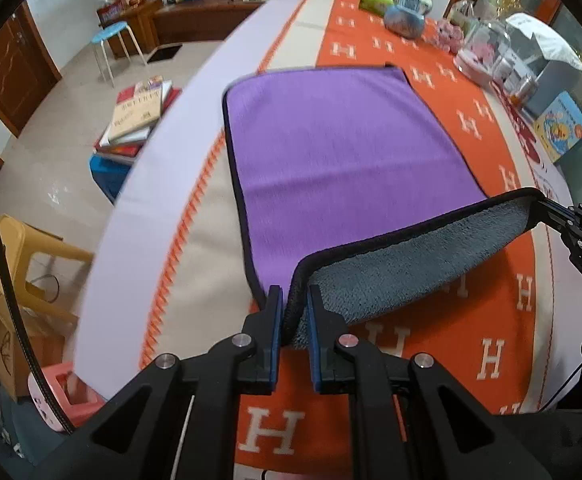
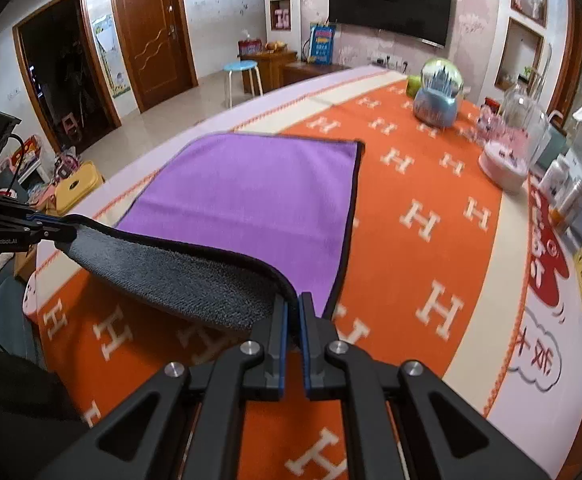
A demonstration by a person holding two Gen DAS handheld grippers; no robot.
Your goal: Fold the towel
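A towel with a purple top, grey underside and dark border lies on the orange H-patterned tablecloth. Its near edge is lifted off the table, grey side facing me. My left gripper is shut on the near left corner. My right gripper is shut on the near right corner; it also shows in the left wrist view, and the left gripper shows in the right wrist view. The far half of the towel lies flat.
A blue snow globe, a pink domed box, jars and a picture book stand along the table's right side. The table's left edge drops to the floor with stacked books, stools and chairs.
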